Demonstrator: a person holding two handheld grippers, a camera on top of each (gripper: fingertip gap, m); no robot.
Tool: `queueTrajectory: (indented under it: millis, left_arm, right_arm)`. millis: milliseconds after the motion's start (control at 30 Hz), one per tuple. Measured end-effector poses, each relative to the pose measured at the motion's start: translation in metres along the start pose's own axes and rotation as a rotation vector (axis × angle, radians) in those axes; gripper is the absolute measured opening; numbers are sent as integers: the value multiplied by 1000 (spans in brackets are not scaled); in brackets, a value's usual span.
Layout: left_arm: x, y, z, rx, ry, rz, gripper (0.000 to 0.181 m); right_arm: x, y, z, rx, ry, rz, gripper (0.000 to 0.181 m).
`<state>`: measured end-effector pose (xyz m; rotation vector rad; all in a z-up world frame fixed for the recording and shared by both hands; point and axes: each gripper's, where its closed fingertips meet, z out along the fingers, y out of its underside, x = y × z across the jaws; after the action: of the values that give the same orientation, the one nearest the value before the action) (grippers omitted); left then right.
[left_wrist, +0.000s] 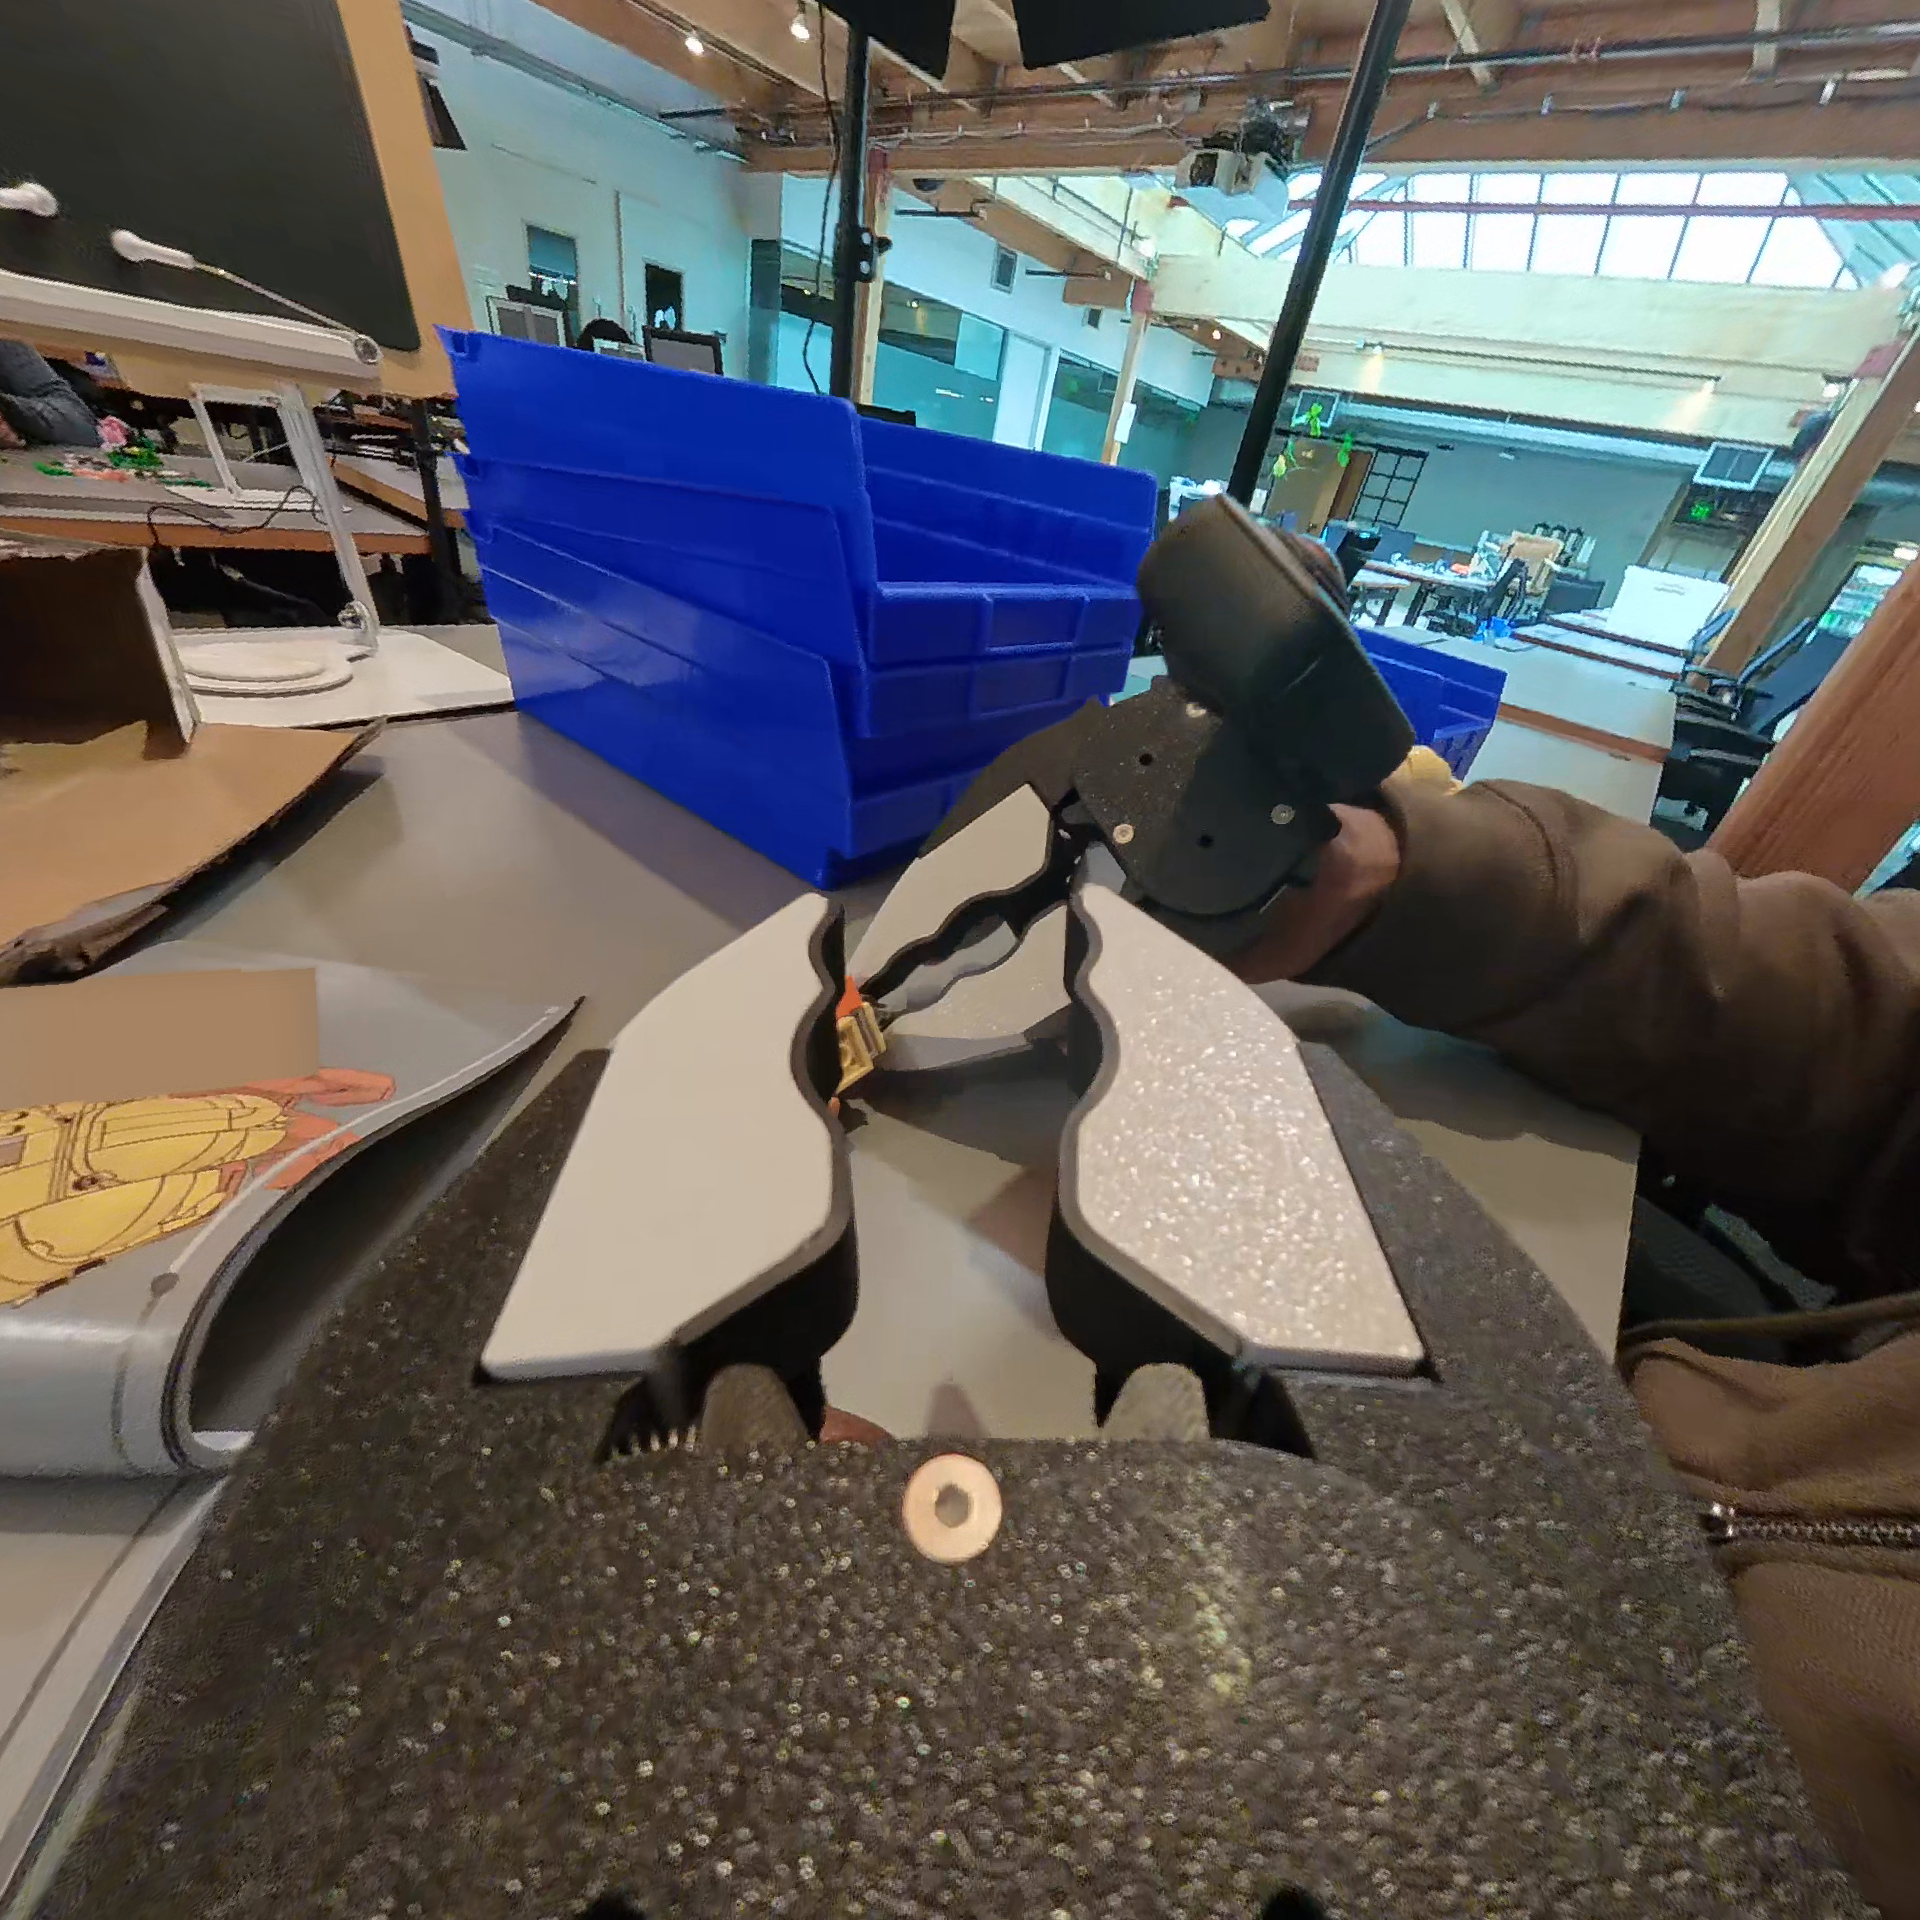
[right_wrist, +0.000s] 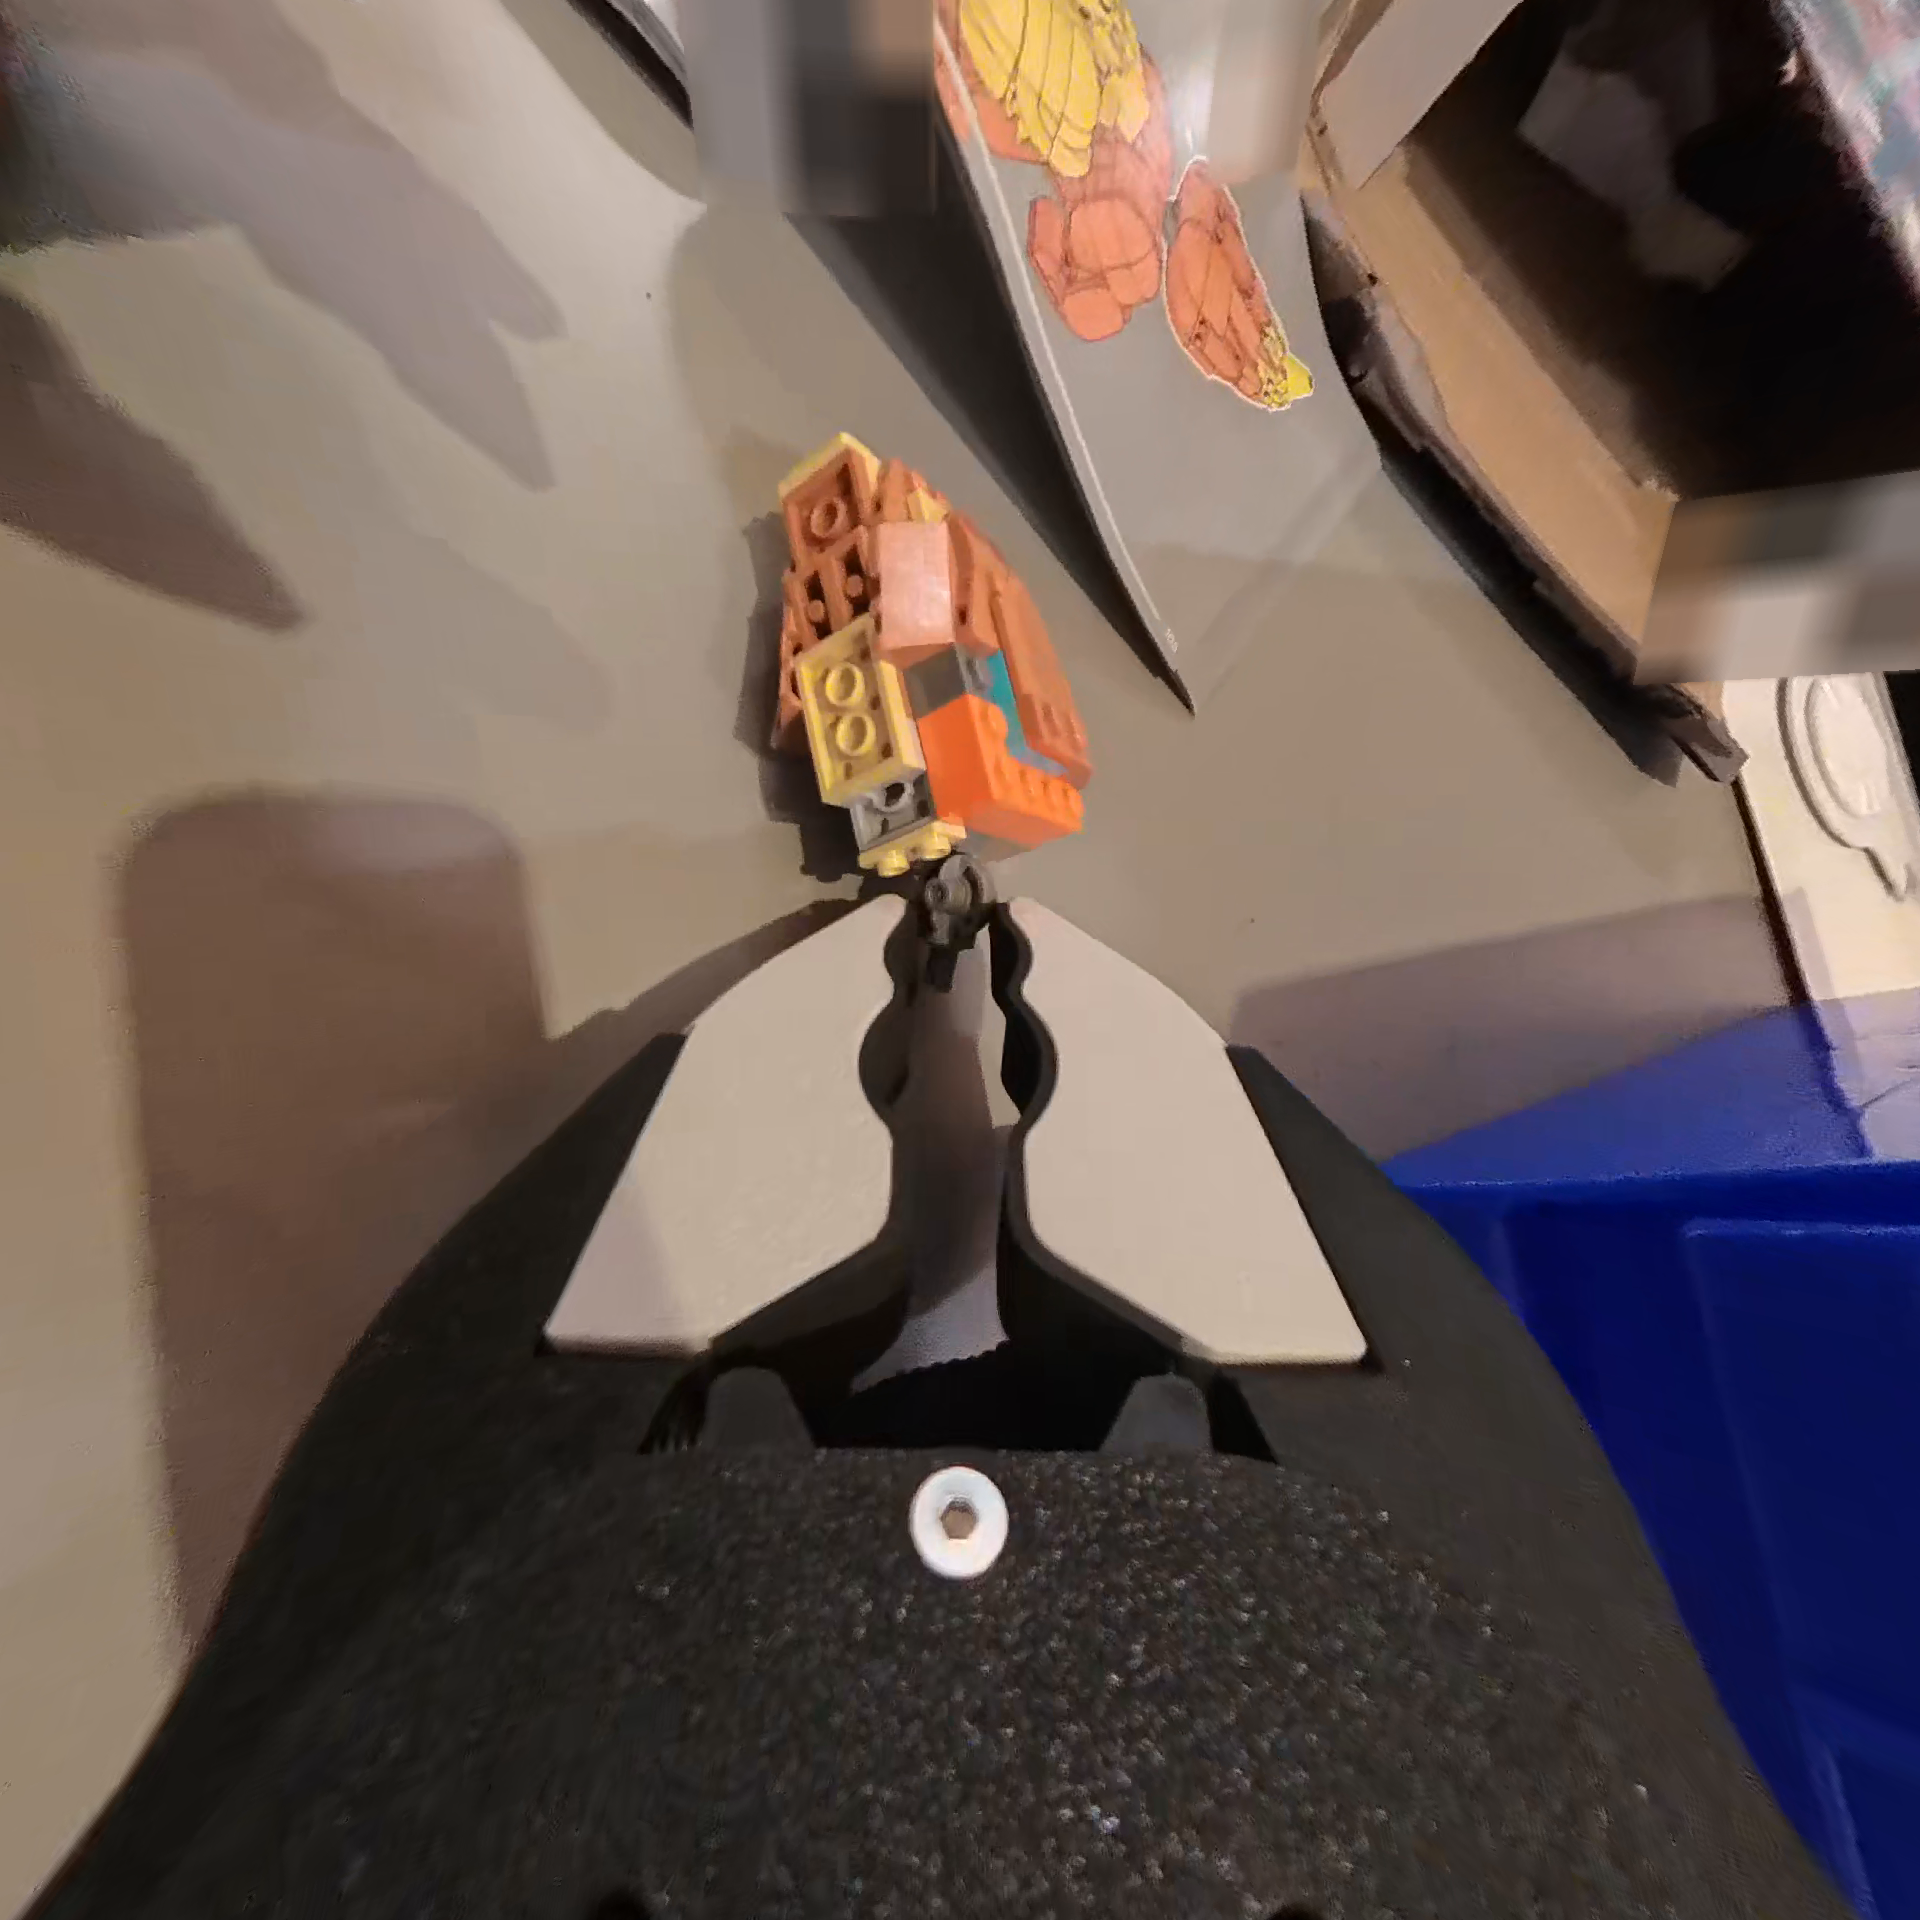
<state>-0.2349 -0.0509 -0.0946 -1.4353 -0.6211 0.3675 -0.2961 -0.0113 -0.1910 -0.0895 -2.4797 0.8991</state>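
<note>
The left gripper (left_wrist: 951, 935) hangs low over the grey desk (left_wrist: 582, 852) with its fingers parted wide, nothing between them. Just past its tips, the right gripper (right_wrist: 951, 920) is pinched narrow on a small black joint piece (right_wrist: 954, 902) at the end of an orange and yellow brick model (right_wrist: 914, 665) lying on the desk. An open instruction booklet (left_wrist: 208, 1143) lies beside, stacked blue bins (left_wrist: 727, 582) beyond.
</note>
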Motion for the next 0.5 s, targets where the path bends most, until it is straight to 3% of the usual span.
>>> queueTrajectory:
  millis: [300,500]
  left_arm:
    - [-9,-4,-4,37,7,-125,40]
    - [-5,3,2,-29,38,-103,40]
  right_arm:
    - [23,-13,-30,198,-130,431,9]
    - [30,-14,-41,268,-177,543,0]
